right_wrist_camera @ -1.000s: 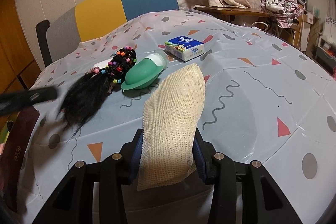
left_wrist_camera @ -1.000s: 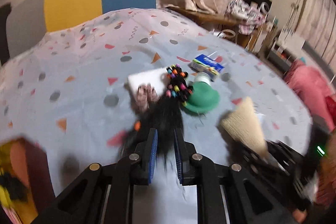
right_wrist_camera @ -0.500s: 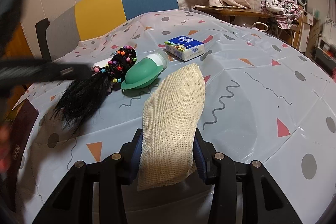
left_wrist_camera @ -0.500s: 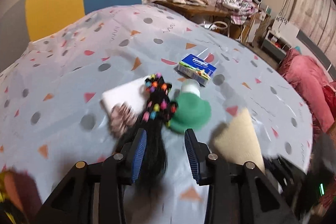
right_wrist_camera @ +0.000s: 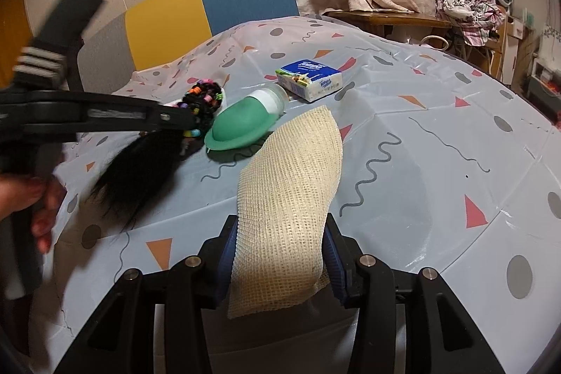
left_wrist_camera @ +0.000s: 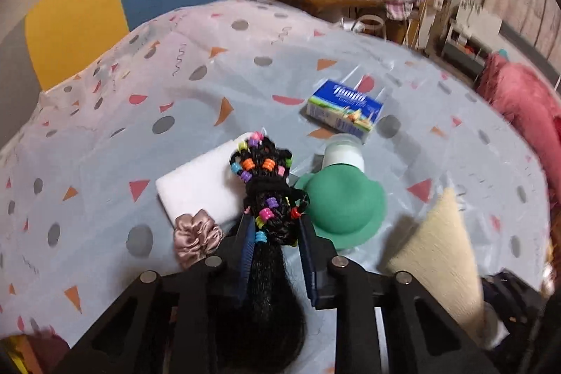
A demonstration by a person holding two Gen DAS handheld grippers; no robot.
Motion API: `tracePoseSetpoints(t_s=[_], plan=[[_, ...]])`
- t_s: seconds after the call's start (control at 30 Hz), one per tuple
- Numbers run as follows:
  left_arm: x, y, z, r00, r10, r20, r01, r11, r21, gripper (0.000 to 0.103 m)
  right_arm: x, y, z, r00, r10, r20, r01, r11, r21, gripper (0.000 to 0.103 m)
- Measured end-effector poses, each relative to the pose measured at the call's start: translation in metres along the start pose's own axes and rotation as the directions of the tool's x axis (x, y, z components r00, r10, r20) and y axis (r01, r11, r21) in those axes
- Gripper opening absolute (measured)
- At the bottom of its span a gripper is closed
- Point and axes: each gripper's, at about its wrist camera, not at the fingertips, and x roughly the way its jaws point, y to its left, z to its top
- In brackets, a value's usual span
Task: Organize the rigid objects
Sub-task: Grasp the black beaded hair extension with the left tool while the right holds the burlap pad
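My left gripper point(left_wrist_camera: 273, 226) is open, its jaws astride a black braided hairpiece with coloured beads point(left_wrist_camera: 268, 184); the loose black hair runs back between the fingers. It lies on the table beside a green silicone bottle with a white cap point(left_wrist_camera: 345, 202), a white pad point(left_wrist_camera: 200, 184) and a pink scrunchie point(left_wrist_camera: 196, 235). My right gripper point(right_wrist_camera: 278, 230) is shut on a beige mesh cloth point(right_wrist_camera: 292, 177) that lies forward on the table. The right wrist view also shows the left gripper point(right_wrist_camera: 168, 120) over the hairpiece point(right_wrist_camera: 147, 160) and the bottle point(right_wrist_camera: 245, 121).
A blue tissue pack point(left_wrist_camera: 345, 109) lies beyond the bottle; it also shows in the right wrist view point(right_wrist_camera: 310, 79). A yellow and blue chair point(left_wrist_camera: 122, 6) stands behind the patterned tablecloth point(left_wrist_camera: 105, 135). A cluttered wooden desk point(right_wrist_camera: 385, 18) stands at the back right. A pink cushion point(left_wrist_camera: 522, 107) lies right.
My left gripper opened and moved forward along the hairpiece, from its loose hair end up to the beaded braid. The right gripper with the mesh cloth has not moved.
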Motion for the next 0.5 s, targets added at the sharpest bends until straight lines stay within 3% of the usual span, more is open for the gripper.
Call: tracePoseSetpoints(t_s=[0.2, 0.23, 0.3, 0.5], plan=[[-0.050, 0.018, -0.020, 0.995, -0.074, 0.072, 0.082, 0.990, -0.115, 0.019, 0.001, 0.002, 0.000, 1.000, -0.013, -0.003, 0.013, 1.000, -0.011, 0.047], [-0.059, 0.021, -0.025, 0.993, -0.084, 0.086, 0.095, 0.987, -0.130, 0.012, 0.001, 0.002, 0.000, 1.000, -0.015, -0.003, 0.015, 1.000, -0.012, 0.047], [-0.079, 0.030, -0.039, 0.989, -0.099, 0.110, 0.116, 0.980, -0.160, 0.011, 0.001, 0.003, 0.000, 1.000, -0.021, -0.004, 0.021, 1.000, -0.017, 0.047], [-0.109, 0.045, -0.084, 0.986, -0.131, 0.107, 0.150, 0.968, -0.199, 0.011, 0.000, 0.005, 0.000, 0.999, -0.037, -0.008, 0.037, 0.999, -0.030, 0.047]])
